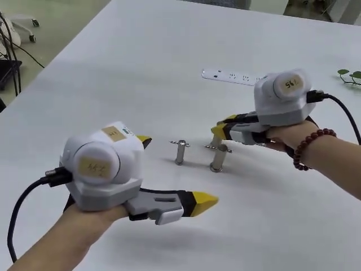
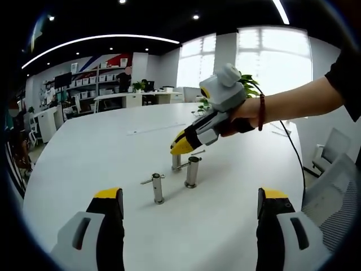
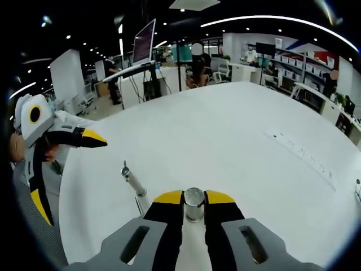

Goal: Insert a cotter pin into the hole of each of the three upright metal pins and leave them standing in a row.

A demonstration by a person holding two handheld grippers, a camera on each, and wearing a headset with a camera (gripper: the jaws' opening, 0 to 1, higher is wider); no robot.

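The right claw (image 3: 194, 199) is pinched on an upright metal pin (image 3: 194, 212) at the right of the surface (image 1: 113, 68); the left claw (image 2: 190, 195) is held spread and empty, nearer. The pin is best kept vertical, in line with the other pins (image 1: 180, 153).

The white, flat-topped desk (image 1: 141, 68) spreads beneath and ahead of the jaws in all three views. A long white power strip (image 1: 231, 76) lies flat on it, beyond the jaws in the head view and ahead and to the right of them in the right gripper view. Green plant leaves (image 1: 351, 75) show at the far right desk edge. A dark flat monitor (image 3: 144, 40) stands far ahead and left of the jaws. White wall shelving (image 2: 93, 79) stands far ahead and left of the jaws.
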